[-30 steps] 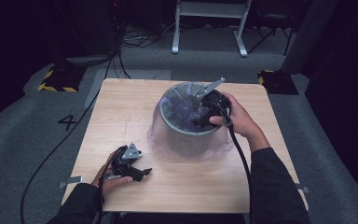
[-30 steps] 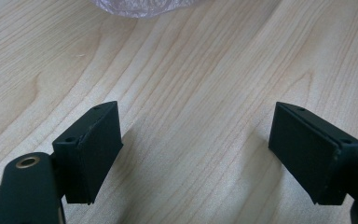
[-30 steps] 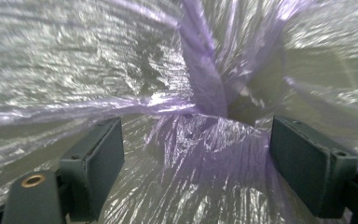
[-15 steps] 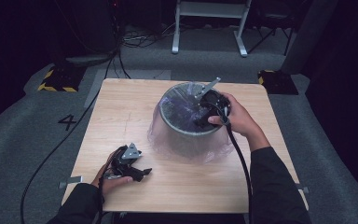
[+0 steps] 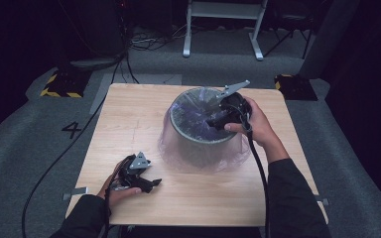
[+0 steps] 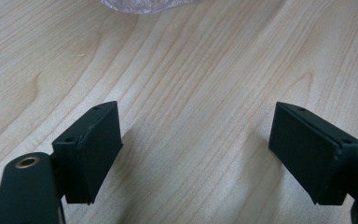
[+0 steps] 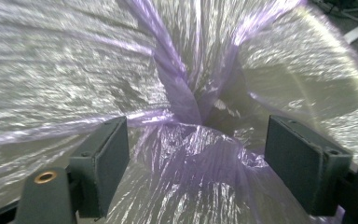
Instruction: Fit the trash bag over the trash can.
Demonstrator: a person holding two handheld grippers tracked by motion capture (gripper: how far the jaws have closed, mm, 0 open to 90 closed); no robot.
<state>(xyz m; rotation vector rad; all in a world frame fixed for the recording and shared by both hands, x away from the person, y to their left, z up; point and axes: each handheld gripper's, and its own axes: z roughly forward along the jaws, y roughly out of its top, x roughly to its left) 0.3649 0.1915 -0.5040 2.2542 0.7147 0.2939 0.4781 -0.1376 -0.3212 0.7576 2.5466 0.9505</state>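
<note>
The thin, crinkled purple plastic bag liner (image 7: pixel 186 140) lies bunched directly ahead of the right gripper (image 7: pixel 196 140), between its wide-apart jaws, inside the round grey bin (image 5: pixel 201 134) whose outside the film also drapes. To seat it well, judging by the folds, press the bunch downward and outward rather than pinching. The left gripper (image 6: pixel 198 149), jaws spread and empty, rests over the pale wooden table (image 6: pixel 191 70), bin well ahead.
</note>
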